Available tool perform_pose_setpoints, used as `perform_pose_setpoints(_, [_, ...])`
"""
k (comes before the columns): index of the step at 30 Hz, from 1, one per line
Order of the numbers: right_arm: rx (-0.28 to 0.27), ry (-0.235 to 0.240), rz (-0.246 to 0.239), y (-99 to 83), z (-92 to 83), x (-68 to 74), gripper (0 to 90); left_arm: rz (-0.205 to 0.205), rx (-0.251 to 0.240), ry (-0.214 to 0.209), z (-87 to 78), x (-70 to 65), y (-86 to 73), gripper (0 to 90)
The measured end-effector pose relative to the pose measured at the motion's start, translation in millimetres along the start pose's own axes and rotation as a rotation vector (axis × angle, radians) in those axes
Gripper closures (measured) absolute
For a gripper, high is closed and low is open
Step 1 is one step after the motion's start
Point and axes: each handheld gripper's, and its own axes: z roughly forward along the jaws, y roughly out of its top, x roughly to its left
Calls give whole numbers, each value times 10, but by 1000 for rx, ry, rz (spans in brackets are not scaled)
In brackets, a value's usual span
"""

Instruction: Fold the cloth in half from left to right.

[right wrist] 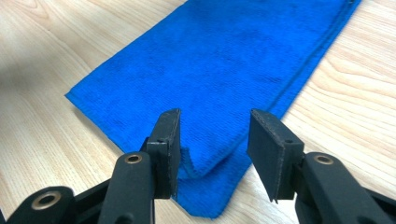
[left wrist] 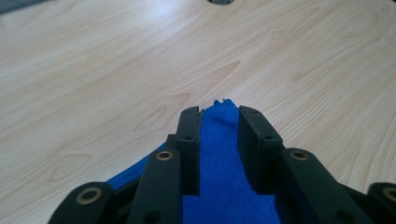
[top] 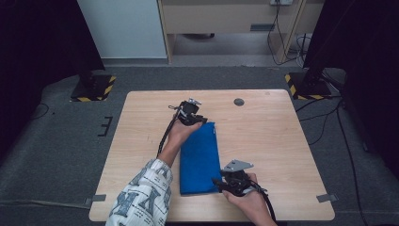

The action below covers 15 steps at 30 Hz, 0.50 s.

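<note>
Lying flat on a wooden table (top: 263,141), a blue cloth (top: 200,157) is folded into a long narrow strip that runs between the two hand-held grippers. The left gripper (top: 200,120) sits at the cloth's far end, held by the person's left hand (top: 179,132), with a patterned sleeve (top: 141,197) behind it. In the left gripper view its black jaws stand parted, with the cloth's far corner (left wrist: 219,140) lying between them and a slim gap showing beside each pad. The right gripper (top: 220,184) sits at the cloth's near right corner, held by the right hand (top: 251,202), with a grey three-cornered plate (top: 237,165) on top. In the right gripper view its jaws stand apart as well, and the folded near corner (right wrist: 210,158) lies between them, touching neither pad. Beyond the left gripper, toward the table's far edge, is a small round grey cap (top: 239,101).
</note>
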Motion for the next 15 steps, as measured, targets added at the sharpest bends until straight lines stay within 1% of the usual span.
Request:
perform_pose_setpoints(2, [1, -4, 8, 4, -14, -24, 527, 19, -3, 13, -59, 5, -3, 675])
perform_pose_setpoints(6, [8, -3, 0, 3, -25, -46, 518, 33, -13, 22, -147, 23, -48, 661])
perform_pose_setpoints(7, [8, -2, 6, 2, -34, -46, 513, 38, -11, 25, -161, 30, -61, 657])
perform_pose_setpoints(10, [-7, -2, 15, 12, -75, -48, 499, 31, -18, 30, -196, 47, -103, 640])
perform_pose_setpoints(13, [-12, 1, 1, 29, -120, -21, 477, 33, -18, 48, -231, 56, -142, 611])
perform_pose_setpoints(15, [-12, 2, -2, 35, -140, -13, 455, 33, -23, 51, -254, 60, -167, 591])
